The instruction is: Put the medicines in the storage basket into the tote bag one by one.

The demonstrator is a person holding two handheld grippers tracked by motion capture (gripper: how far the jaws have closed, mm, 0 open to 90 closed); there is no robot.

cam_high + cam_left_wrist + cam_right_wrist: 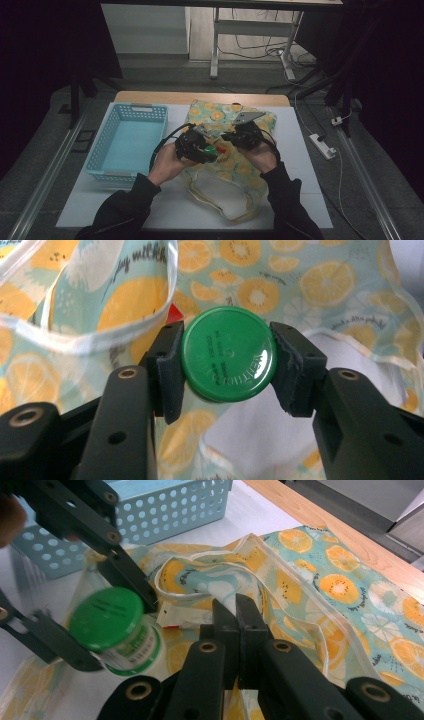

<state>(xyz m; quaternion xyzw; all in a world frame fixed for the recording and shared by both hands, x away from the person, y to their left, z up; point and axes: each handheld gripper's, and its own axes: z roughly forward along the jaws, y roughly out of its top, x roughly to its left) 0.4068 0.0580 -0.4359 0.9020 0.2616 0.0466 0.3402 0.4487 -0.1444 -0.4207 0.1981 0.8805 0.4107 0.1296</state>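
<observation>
The jar under its green lid is motion-blurred, its label print unreadable.

high view dim, dark at its sides, worktop lit from above; green-lidded jar motion-blurred in the right gripper view.

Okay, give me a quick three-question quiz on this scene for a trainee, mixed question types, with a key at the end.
1. True or false: the left gripper is shut on the green-lidded jar.
2. What does the right gripper pinch? A) basket B) fruit-print bag C) nothing
3. What colour is the basket?

Key: 1 true; 2 B, the fruit-print bag, at its white-trimmed edge; 3 light blue.
</observation>
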